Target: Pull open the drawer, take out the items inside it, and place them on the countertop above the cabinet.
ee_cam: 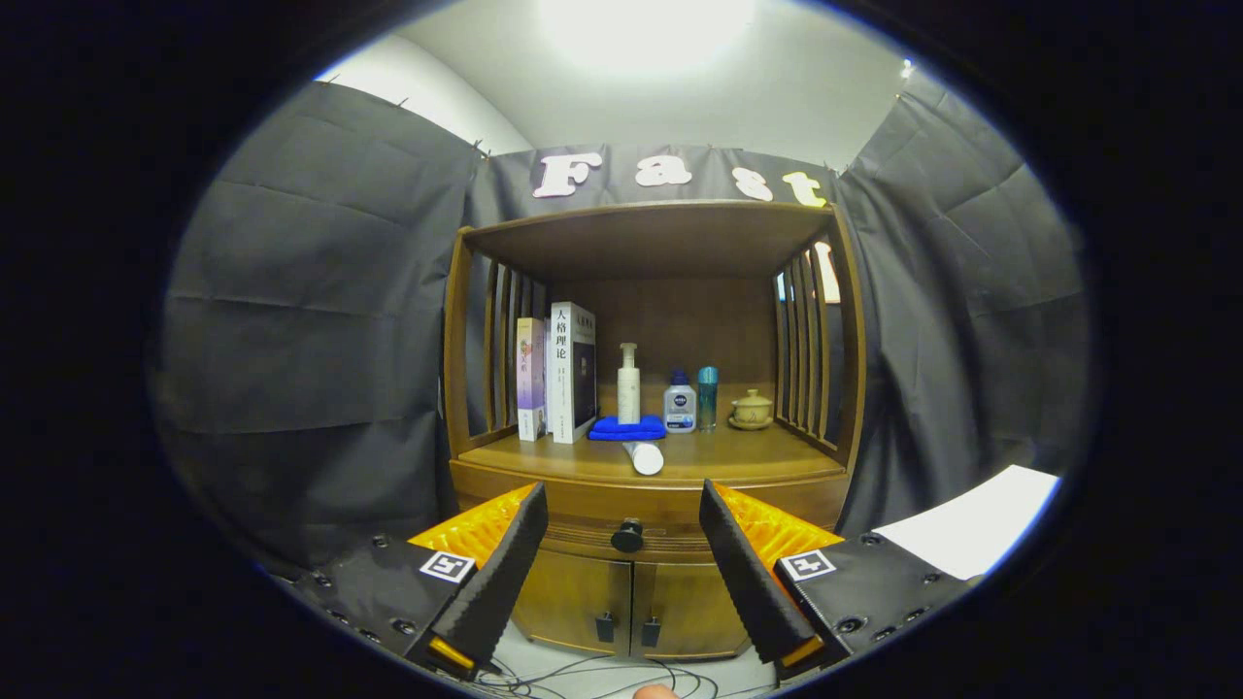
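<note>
The drawer (621,529) is seen shut, its knob (627,535) framed between and beyond the fingers, suited to a pull or left after closing. A tube (643,457) lies on the tabletop (757,456) above. The claw (623,582) is held wide open, empty.

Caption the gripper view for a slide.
Open gripper faces the closed drawer's knob on the wooden cabinet.

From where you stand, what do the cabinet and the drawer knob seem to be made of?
The cabinet looks like brown wood with a smooth, slightly glossy finish that catches the light. The knob is round, dark, probably plastic or painted metal; too small to tell. The open gripper frames it without touching.
</note>
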Action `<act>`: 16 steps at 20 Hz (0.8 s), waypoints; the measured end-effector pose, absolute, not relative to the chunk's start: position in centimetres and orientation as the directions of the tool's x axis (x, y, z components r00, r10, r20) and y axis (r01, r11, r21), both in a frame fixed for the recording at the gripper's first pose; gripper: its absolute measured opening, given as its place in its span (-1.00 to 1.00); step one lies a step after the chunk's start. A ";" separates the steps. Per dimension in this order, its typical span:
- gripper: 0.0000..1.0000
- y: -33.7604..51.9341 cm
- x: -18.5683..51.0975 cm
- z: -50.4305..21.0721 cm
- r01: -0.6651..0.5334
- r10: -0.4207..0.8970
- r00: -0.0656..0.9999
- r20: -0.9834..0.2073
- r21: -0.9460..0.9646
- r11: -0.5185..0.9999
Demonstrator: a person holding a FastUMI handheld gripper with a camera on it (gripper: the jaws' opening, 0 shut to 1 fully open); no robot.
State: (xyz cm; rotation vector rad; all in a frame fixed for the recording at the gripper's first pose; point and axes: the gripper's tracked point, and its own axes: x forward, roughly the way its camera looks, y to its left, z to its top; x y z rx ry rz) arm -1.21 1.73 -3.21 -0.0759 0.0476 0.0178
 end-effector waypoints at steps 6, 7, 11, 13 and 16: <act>0.97 3.4 -2.4 -2.7 -0.055 0.054 0.998 -0.021 -0.066 0.996; 0.96 3.6 -2.6 -2.5 -0.061 0.061 0.998 -0.016 -0.062 0.996; 0.96 4.1 -3.4 -1.2 -0.066 0.068 0.997 0.027 -0.056 0.996; 0.96 4.4 -3.4 -1.1 -0.079 0.080 0.996 0.026 -0.051 0.996; 0.96 4.5 -3.7 -0.9 -0.082 0.083 0.996 0.028 -0.041 0.996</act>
